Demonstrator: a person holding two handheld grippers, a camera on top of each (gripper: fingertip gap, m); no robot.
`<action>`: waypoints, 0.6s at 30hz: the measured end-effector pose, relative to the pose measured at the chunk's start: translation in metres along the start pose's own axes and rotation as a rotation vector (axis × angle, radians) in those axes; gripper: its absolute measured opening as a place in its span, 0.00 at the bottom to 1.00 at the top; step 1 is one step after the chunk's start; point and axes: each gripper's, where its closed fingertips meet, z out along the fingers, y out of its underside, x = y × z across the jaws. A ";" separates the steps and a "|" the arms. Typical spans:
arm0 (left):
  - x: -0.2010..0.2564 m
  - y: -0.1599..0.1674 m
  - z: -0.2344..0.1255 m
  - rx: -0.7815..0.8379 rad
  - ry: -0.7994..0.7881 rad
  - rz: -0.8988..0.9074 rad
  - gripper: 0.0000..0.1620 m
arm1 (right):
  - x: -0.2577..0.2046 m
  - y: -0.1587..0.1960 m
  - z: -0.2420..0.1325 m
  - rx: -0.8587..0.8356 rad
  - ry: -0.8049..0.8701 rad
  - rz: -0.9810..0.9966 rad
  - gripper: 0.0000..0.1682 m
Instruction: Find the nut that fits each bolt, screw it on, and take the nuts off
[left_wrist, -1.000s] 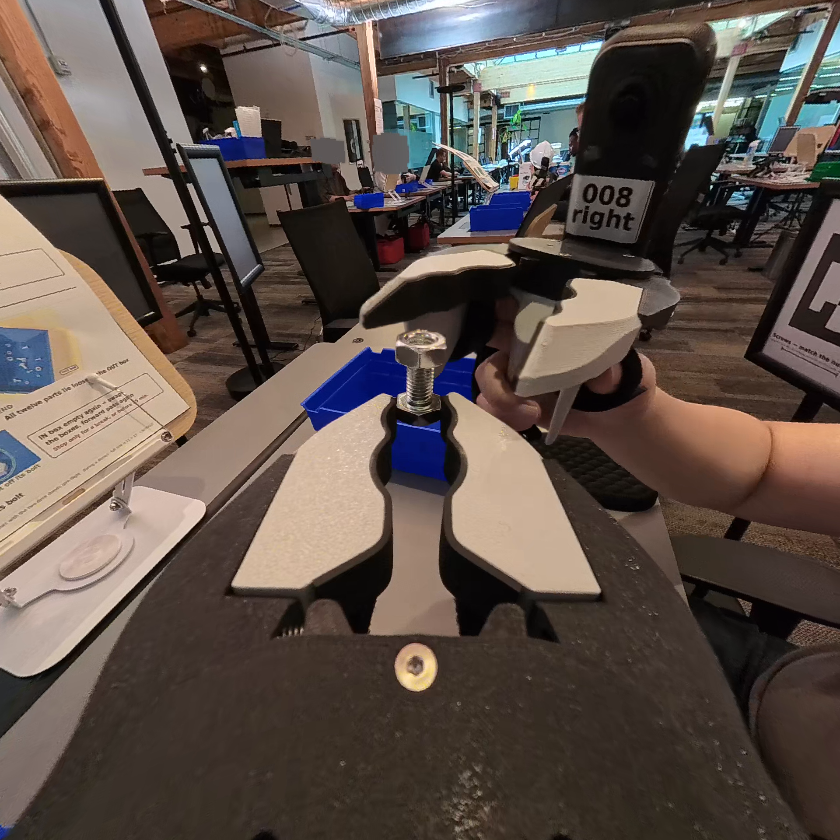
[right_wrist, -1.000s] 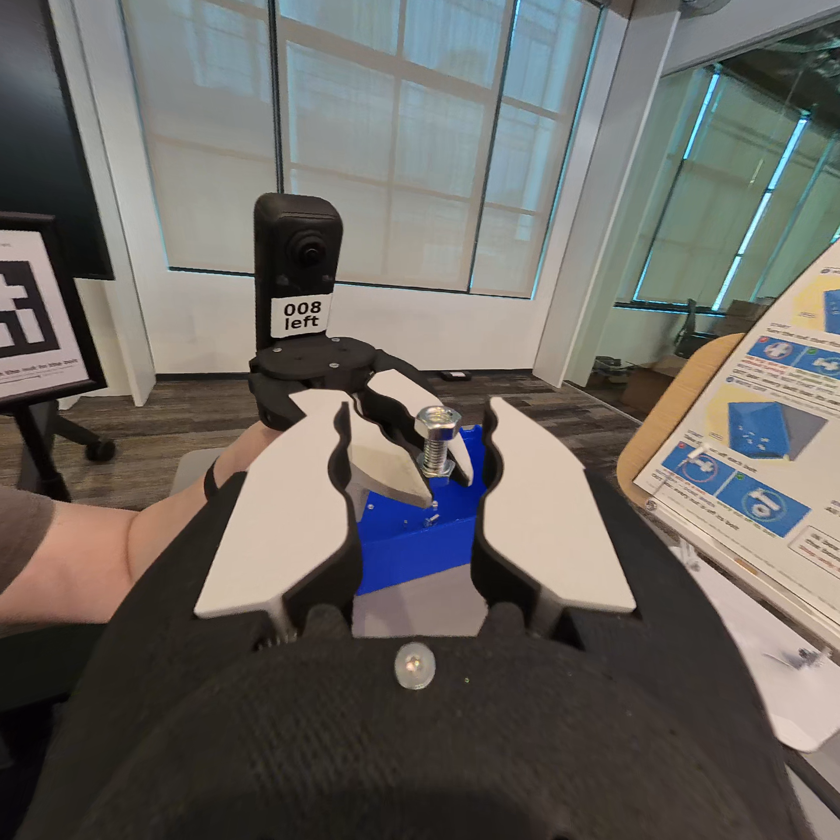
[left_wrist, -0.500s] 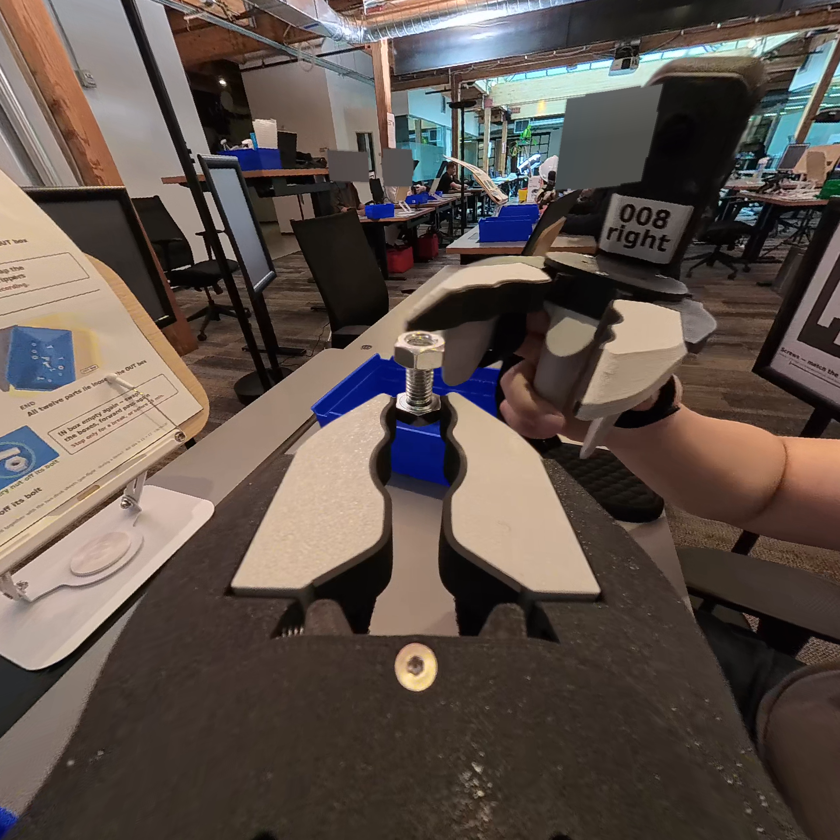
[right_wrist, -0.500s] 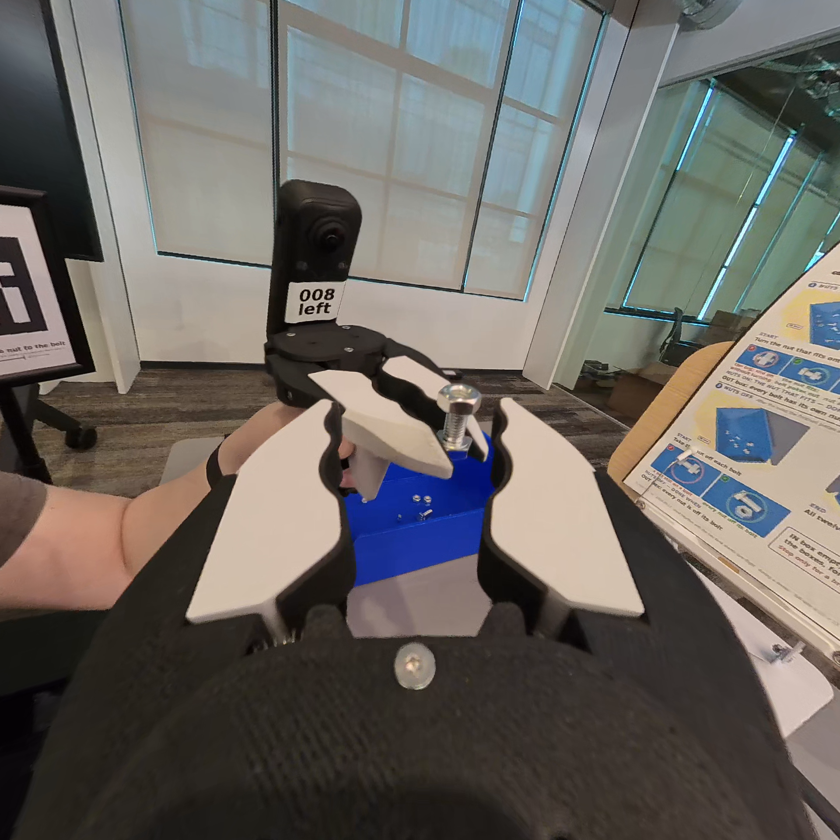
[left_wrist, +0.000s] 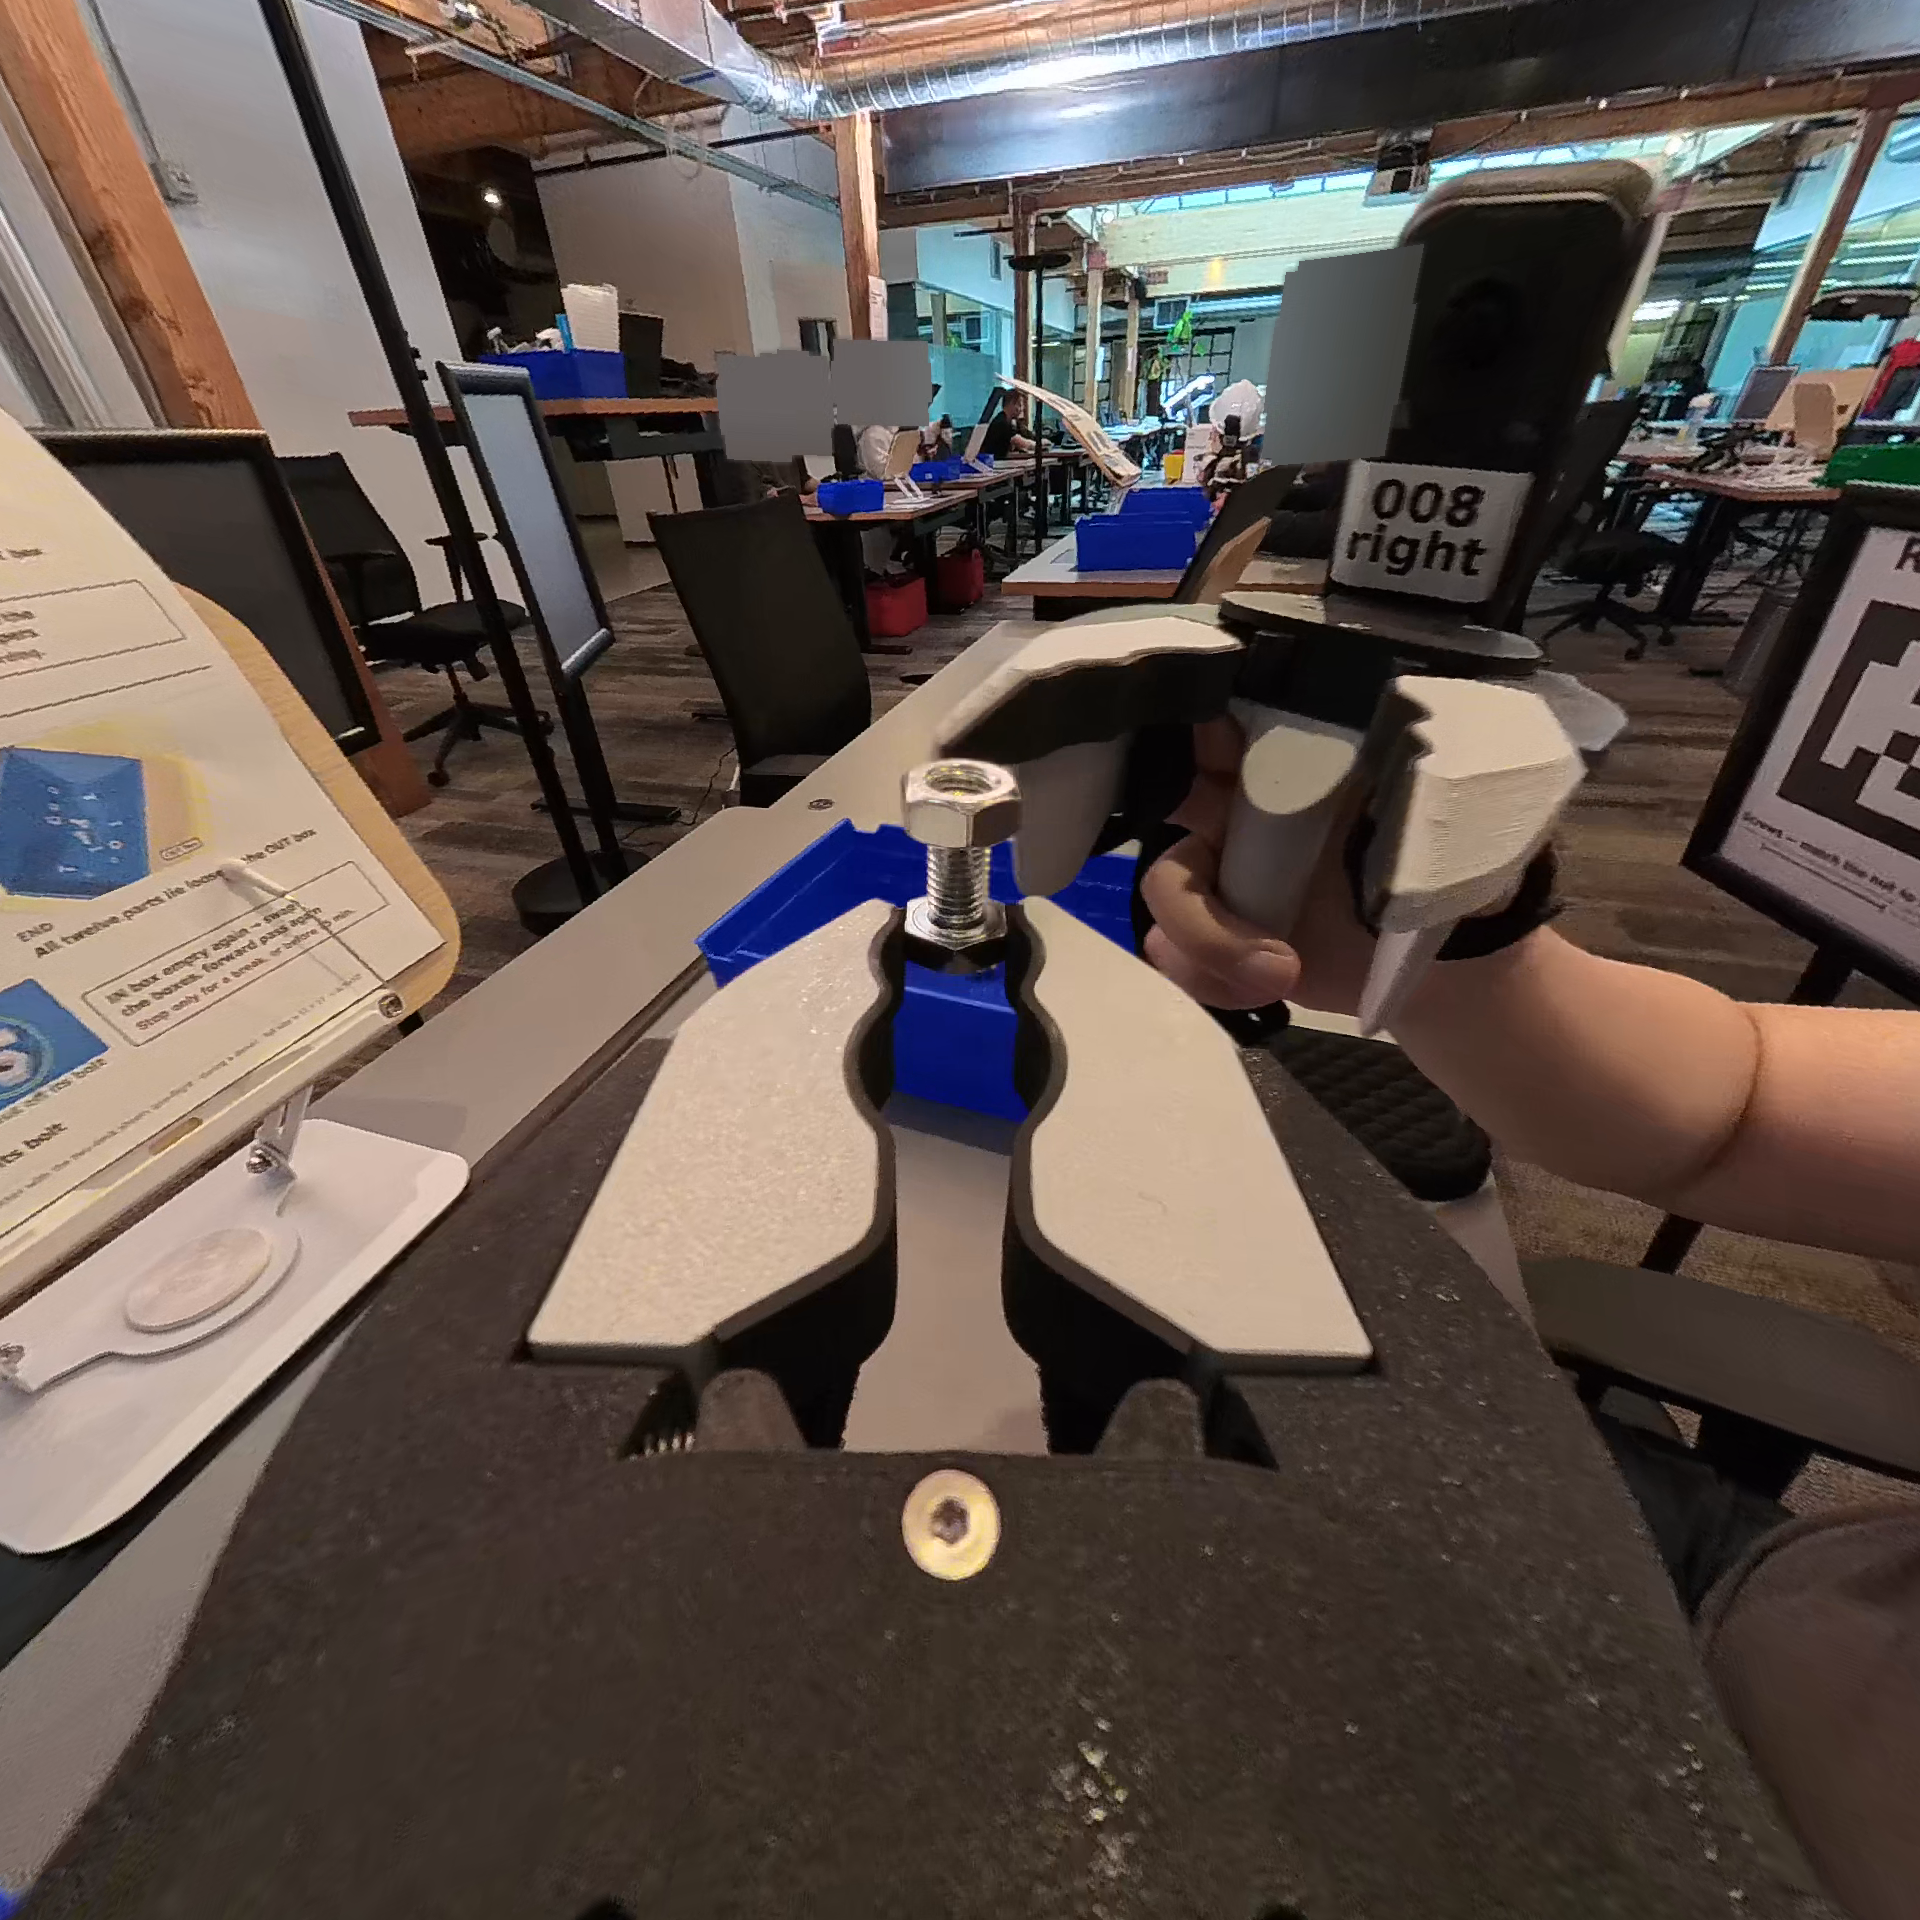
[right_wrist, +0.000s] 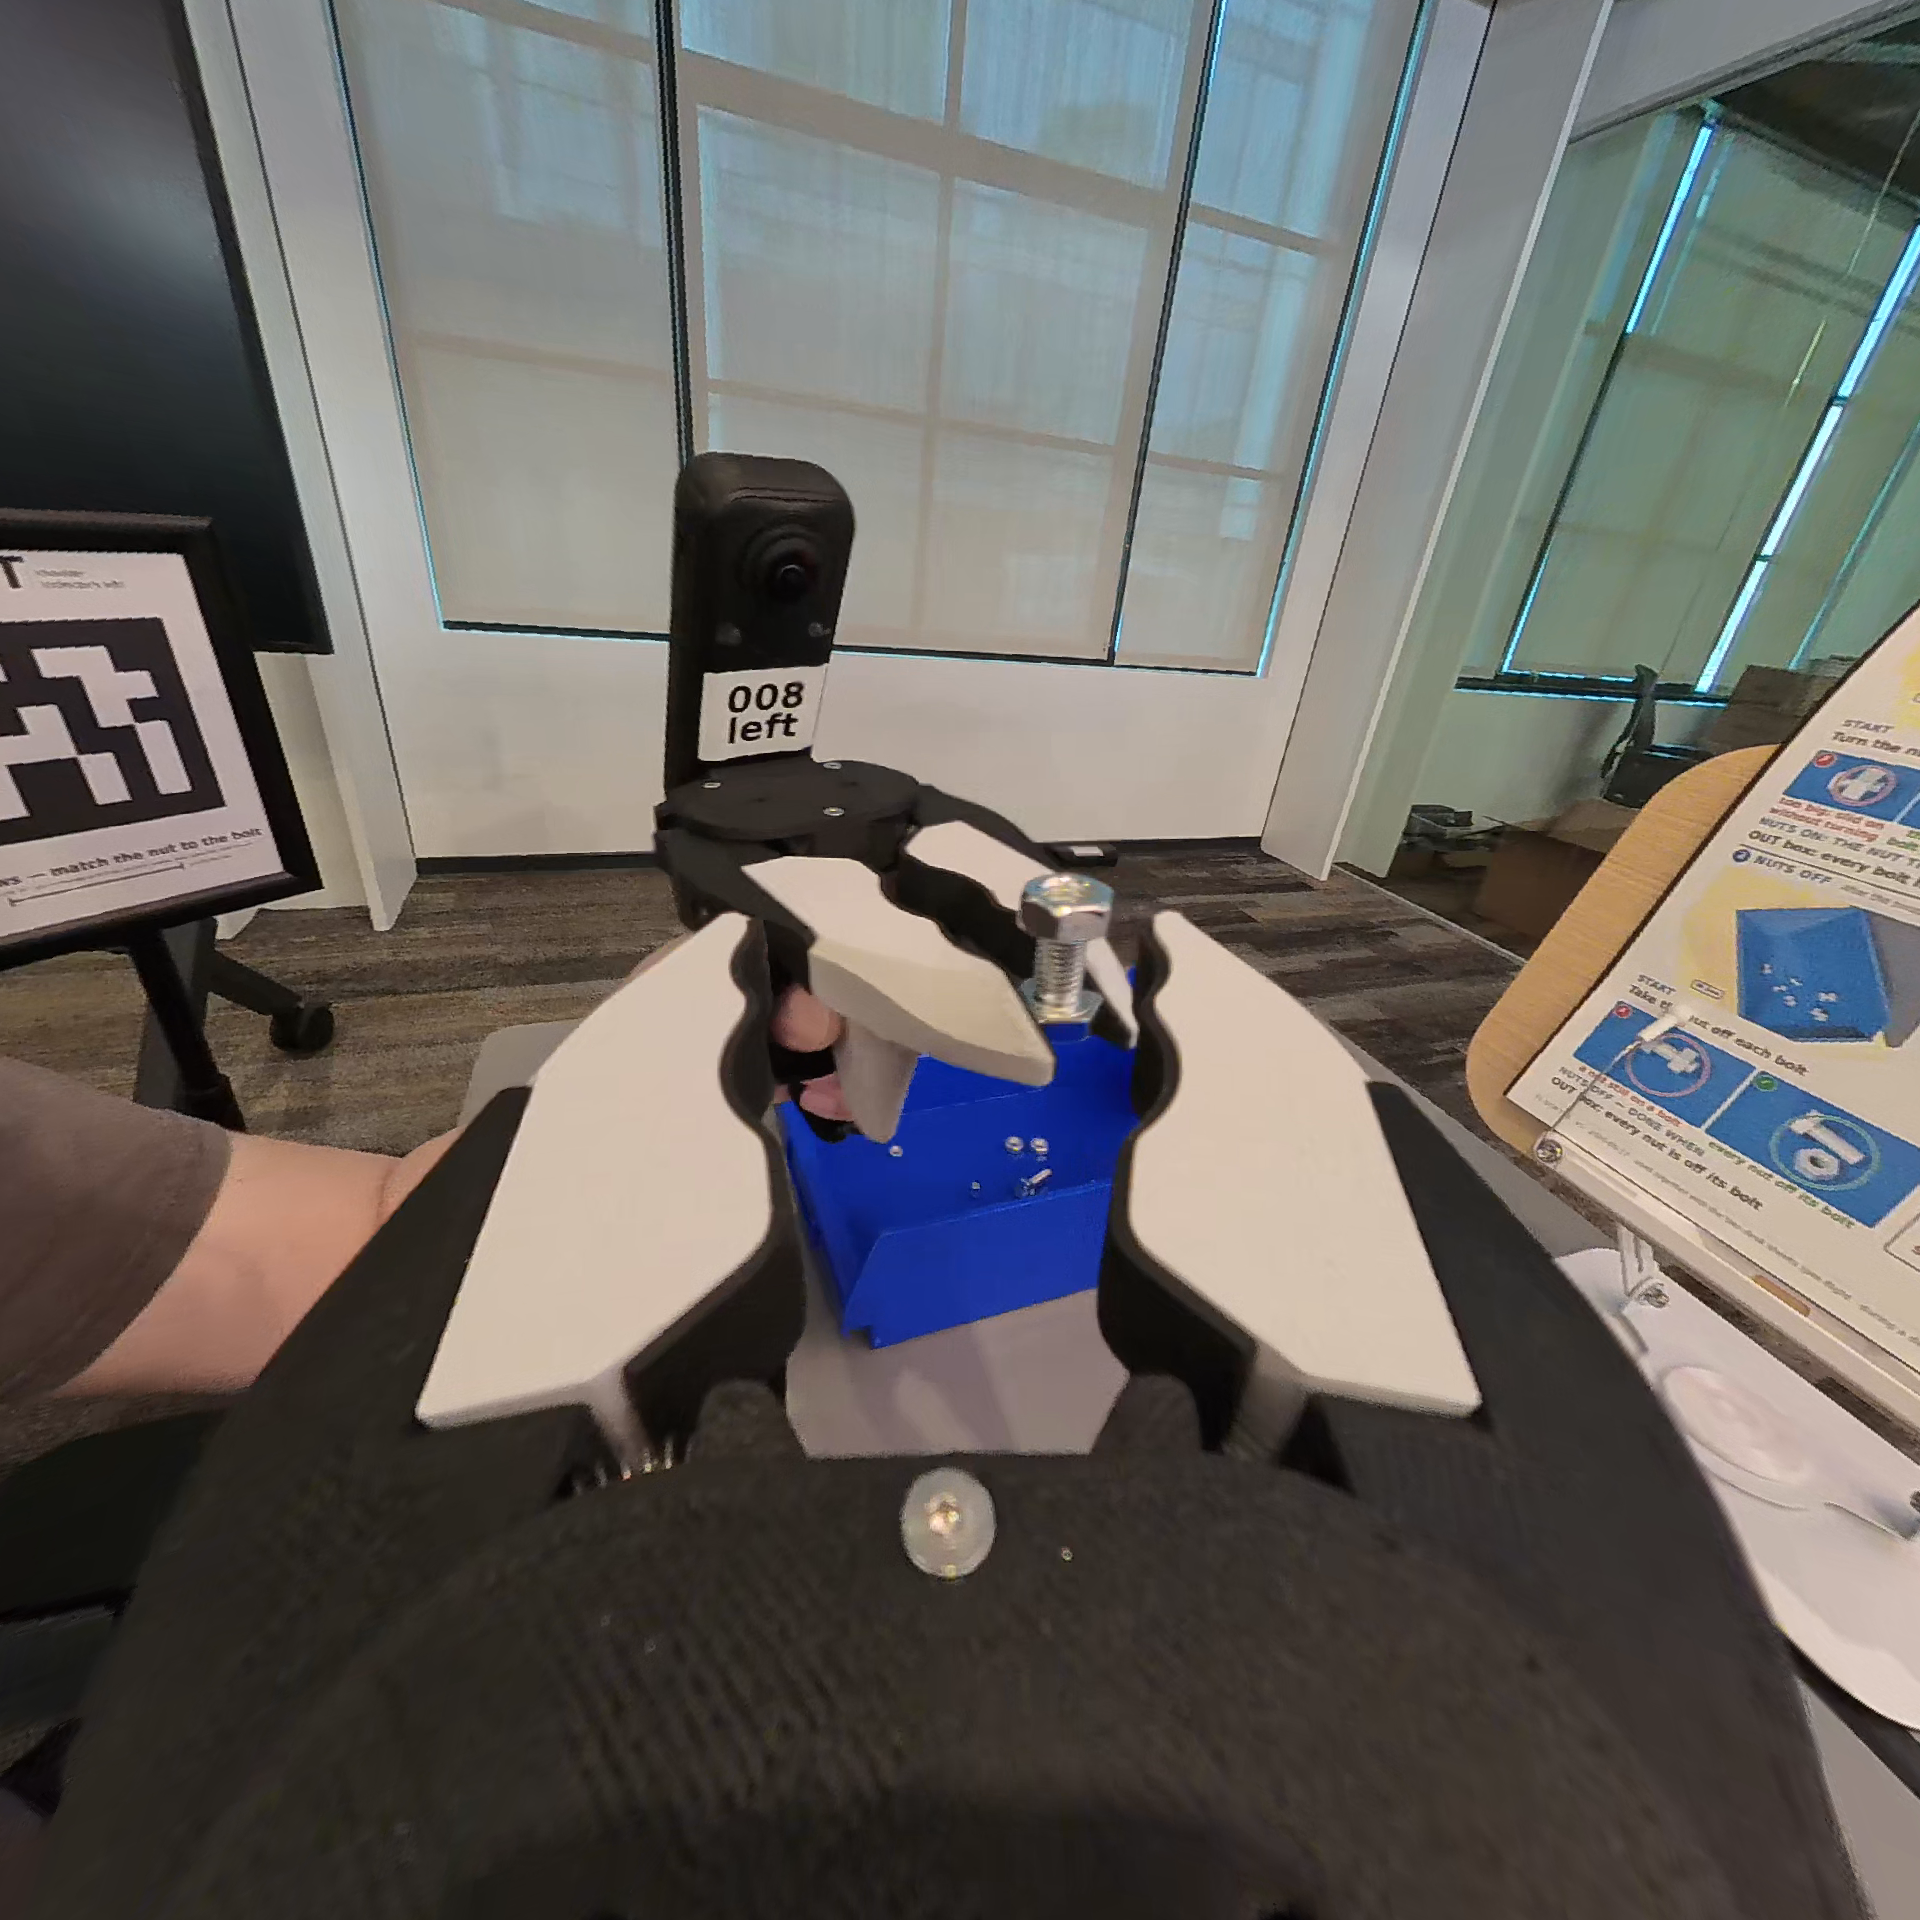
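Note:
My left gripper (left_wrist: 951, 940) is shut on the head of a steel bolt (left_wrist: 954, 881) and holds it upright above the blue bin (left_wrist: 790, 914). A hex nut (left_wrist: 958, 810) sits at the top end of the thread. My right gripper (left_wrist: 1205, 821) is open and empty, just right of the nut and not touching it. In the right wrist view my right gripper (right_wrist: 945, 935) has its fingers wide apart. The bolt (right_wrist: 1058, 961) and nut (right_wrist: 1065, 906) stand between them, near the right finger. The left gripper (right_wrist: 1075, 1013) shows behind.
The blue bin (right_wrist: 966, 1268) on the grey table (left_wrist: 582, 1029) holds several small loose parts (right_wrist: 1023, 1148). An instruction board on a stand (left_wrist: 156, 883) is at the table's side. A framed sign (left_wrist: 1849, 727) stands on the other side. Office chairs and desks lie beyond. Left and right tips are no more than a few centimetres apart.
My right gripper has opened wider and drawn back a little from the nut. Both grippers have risen slightly, so more of the bin's inside shows. The left gripper still holds the bolt.

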 end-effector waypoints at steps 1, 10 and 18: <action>0.003 0.000 0.001 0.000 0.015 -0.004 0.11 | 0.002 0.000 0.001 -0.003 0.002 0.000 0.42; -0.002 0.002 0.001 0.000 0.021 -0.029 0.11 | -0.006 0.001 0.004 0.002 -0.091 0.094 0.45; 0.006 0.004 0.004 -0.004 0.064 -0.023 0.11 | 0.004 -0.003 0.000 0.025 -0.106 0.152 0.42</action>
